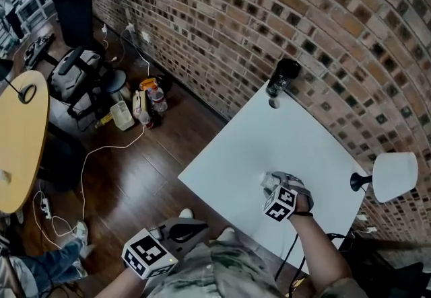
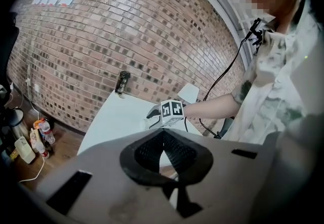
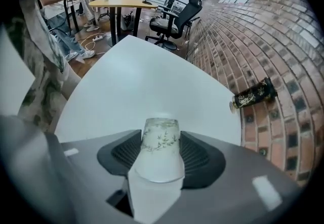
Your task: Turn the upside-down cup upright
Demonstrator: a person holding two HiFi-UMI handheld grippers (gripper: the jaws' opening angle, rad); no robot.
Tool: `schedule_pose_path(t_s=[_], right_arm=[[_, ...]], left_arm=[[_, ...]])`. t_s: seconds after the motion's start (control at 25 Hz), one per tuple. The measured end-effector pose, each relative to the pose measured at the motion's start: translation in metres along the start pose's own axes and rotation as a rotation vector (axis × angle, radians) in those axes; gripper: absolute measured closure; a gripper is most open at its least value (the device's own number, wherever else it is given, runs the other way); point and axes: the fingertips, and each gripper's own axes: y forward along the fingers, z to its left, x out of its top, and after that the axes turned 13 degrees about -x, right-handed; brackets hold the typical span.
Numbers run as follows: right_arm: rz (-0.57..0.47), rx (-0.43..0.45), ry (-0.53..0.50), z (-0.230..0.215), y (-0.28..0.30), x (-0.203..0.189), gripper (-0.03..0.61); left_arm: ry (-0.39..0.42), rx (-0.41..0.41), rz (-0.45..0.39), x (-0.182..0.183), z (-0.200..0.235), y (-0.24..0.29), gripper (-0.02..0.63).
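The cup (image 3: 161, 147) is between the jaws of the right tool (image 1: 281, 194), over the near side of the bench (image 1: 256, 135) (a cylinder (image 1: 283, 78) is at its far corner, beside the brick wall (image 1: 222, 34)), and the left tool (image 1: 176, 231) is off its near-left edge.

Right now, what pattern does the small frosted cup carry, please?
Green leaf sprigs on the frosted cup; right gripper view.

Cup (image 1: 269, 179) seemingly half-hidden behind hand (image 1: 297, 193).
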Motion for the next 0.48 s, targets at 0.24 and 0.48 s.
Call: schedule_pose_path(t_s=[0.24,0.48], right_arm=[[-0.011,-0.005,-0.016,0.0,0.002,0.0,0.334],[-0.105,0.007,0.048,-0.003,-0.011,0.007,0.226]], left_arm=[[-0.006,-0.004,0.002,-0.003,0.0,-0.002,0.607],[-0.001,-0.008,0.017,-0.004,-0.001,-0.004,0.607]])
